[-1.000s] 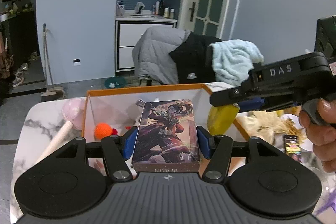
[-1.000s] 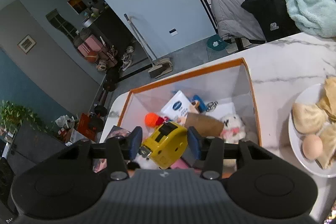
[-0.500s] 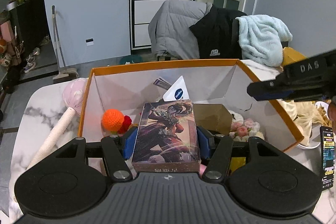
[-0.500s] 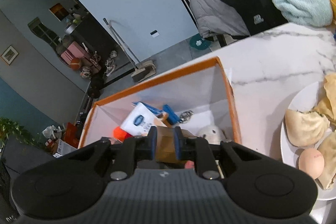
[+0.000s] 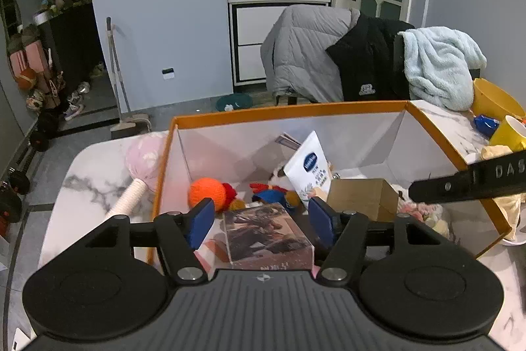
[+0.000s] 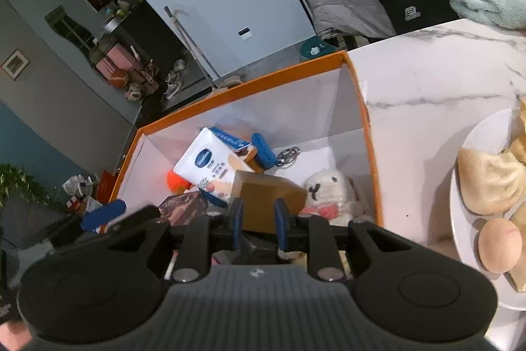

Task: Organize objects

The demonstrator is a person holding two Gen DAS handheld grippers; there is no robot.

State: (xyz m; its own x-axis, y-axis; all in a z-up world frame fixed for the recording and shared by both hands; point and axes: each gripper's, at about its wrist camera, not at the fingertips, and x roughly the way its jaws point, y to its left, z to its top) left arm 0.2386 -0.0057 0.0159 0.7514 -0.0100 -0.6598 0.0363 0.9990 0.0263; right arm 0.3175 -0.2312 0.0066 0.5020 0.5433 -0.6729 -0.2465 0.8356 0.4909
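1. Two tongs are over the orange-rimmed box (image 5: 289, 111) on the marble surface (image 6: 427, 68). The left tongs (image 5: 262, 221) stand apart; the illustrated card box (image 5: 268, 236) lies between the pads, seemingly loose inside the box.
2. The right tongs (image 6: 258, 221) are narrowly parted and hold nothing.
3. I judge the placing step finished; next, lift both straight up and seek another item.
4. Inside: a stiff brown carton (image 5: 361, 198), a woolly orange ball (image 5: 207, 191), a plush rabbit (image 6: 332, 191).
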